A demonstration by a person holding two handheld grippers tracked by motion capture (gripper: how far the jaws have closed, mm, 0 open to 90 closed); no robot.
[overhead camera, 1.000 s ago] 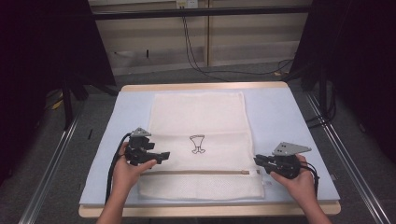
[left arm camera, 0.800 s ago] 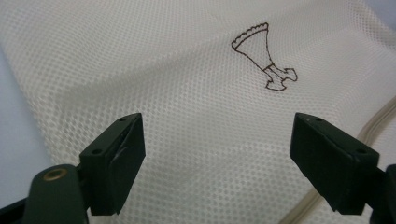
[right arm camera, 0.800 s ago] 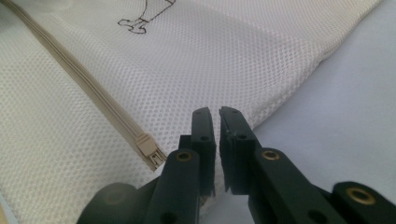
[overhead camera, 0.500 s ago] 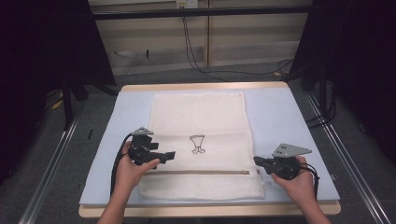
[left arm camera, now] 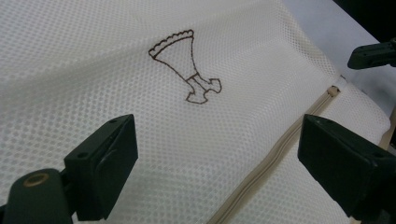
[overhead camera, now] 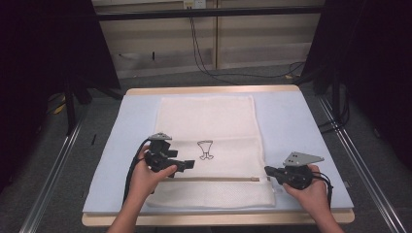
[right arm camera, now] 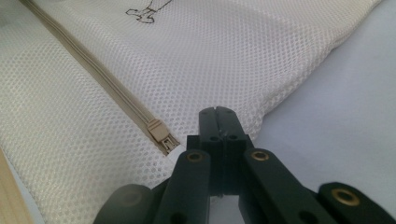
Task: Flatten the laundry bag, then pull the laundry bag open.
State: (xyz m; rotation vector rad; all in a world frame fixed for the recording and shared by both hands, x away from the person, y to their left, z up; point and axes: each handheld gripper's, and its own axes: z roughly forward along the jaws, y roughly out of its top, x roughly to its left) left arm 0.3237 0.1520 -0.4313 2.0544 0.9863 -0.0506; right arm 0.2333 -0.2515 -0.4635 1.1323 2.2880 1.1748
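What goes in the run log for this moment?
left gripper: open, over mesh bag | right gripper: shut at bag edge by zipper pull

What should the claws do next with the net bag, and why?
Probably the left claw should come down and pinch the zipper line. Its jaws have just been opening and stand wide above the mesh bag with nothing between them. The right claw is shut at the bag's edge beside the zipper pull, so it seems to hold that end steady.

High view overhead; tong views close, sharing mesh bag (overhead camera: 209, 145).
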